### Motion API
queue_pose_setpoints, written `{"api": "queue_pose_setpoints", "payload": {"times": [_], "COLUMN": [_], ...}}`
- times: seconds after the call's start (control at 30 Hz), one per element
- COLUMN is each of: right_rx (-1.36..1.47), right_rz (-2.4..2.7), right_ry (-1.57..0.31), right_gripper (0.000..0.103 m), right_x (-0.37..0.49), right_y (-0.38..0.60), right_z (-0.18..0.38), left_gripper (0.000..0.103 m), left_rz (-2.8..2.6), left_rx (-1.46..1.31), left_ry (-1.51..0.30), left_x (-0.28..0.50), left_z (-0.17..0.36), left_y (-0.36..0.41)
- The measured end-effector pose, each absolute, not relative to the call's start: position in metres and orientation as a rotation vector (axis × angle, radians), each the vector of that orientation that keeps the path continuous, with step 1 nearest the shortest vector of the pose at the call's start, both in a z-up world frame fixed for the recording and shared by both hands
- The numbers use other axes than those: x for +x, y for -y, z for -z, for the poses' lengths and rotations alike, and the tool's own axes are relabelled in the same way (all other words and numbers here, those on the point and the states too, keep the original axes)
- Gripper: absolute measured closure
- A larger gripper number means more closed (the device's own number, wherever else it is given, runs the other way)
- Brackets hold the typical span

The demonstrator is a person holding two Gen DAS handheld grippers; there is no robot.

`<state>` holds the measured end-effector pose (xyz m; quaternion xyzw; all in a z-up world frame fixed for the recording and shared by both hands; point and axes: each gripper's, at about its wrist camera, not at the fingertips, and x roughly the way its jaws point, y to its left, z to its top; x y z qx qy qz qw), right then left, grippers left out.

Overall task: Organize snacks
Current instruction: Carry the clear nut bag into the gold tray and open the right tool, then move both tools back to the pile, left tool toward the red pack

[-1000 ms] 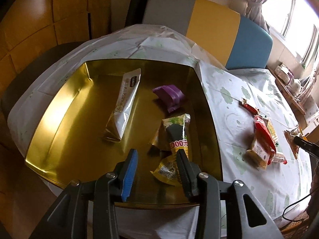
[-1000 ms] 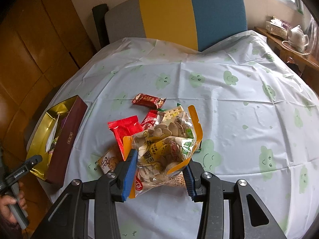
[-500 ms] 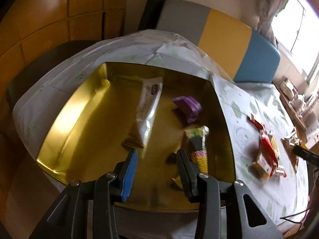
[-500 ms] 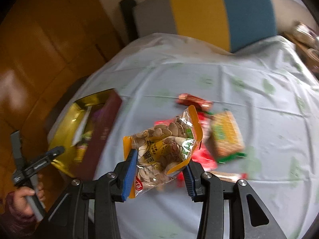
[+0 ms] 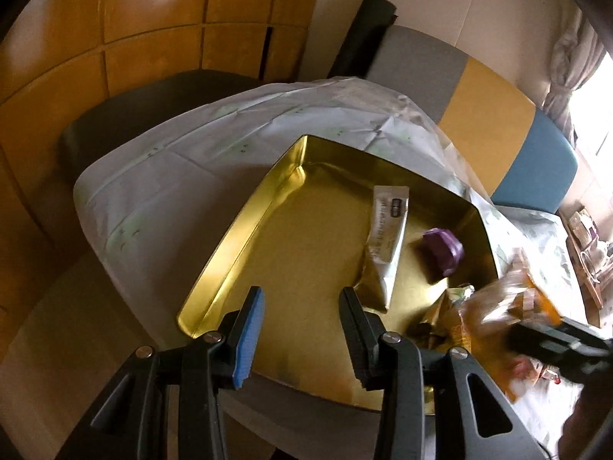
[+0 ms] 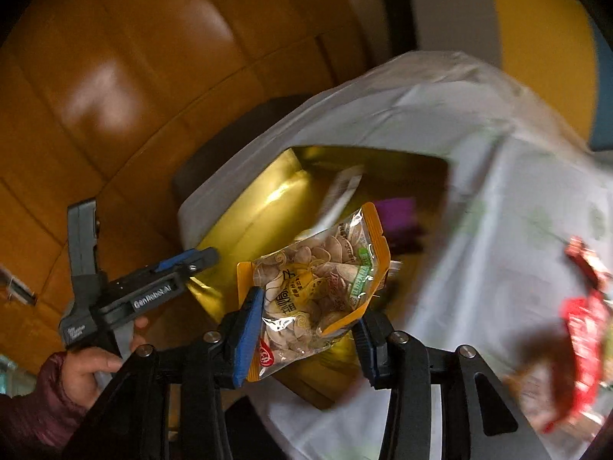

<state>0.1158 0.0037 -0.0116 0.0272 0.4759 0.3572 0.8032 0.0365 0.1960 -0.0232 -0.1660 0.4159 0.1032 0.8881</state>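
seed bag (image 6: 320, 280) upright, long axis vertical

gold tray (image 5: 245, 237), purple packet (image 5: 444, 249), orange-edged bag (image 6: 318, 287)

Left gripper (image 5: 299, 329) over near edge of gold tray (image 5: 245, 237), jaws apart, nothing between. Tray on white tablecloth (image 5: 184, 176). Inside: long silver sachet (image 5: 385, 245), purple packet (image 5: 442, 249) just right of it, gold-green wrappers at right corner. Blurred clear-orange snack bag (image 5: 498, 318) over tray's right edge, held by right gripper (image 5: 551, 345), jaws opening.
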Motion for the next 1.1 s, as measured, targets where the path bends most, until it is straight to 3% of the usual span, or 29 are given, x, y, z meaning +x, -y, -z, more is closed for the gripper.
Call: {"api": "queue_pose_setpoints", "payload": {"times": [0.1, 0.3, 1.1], "right_rx": [0.014, -0.021, -0.048], "right_rz": [-0.770, -0.719, -0.482], "right_ry": [-1.059, -1.085, -0.936], "right_gripper": [0.049, 0.048, 0.027], "right_x": [0.115, 0.114, 0.086], "right_y": [-0.032, -0.030, 0.084], "right_z": [0.032, 0.049, 0.002], "left_gripper": [0.062, 0.062, 0.062], "left_rz": [-0.205, -0.183, -0.020], "left_rx": [-0.346, -0.341, -0.162], "left_ry": [-0.872, -0.876, -0.848], "left_x": [0.035, 0.036, 0.034], "left_z": [0.027, 0.029, 0.006], "left_y": [-0.197, -0.192, -0.119]}}
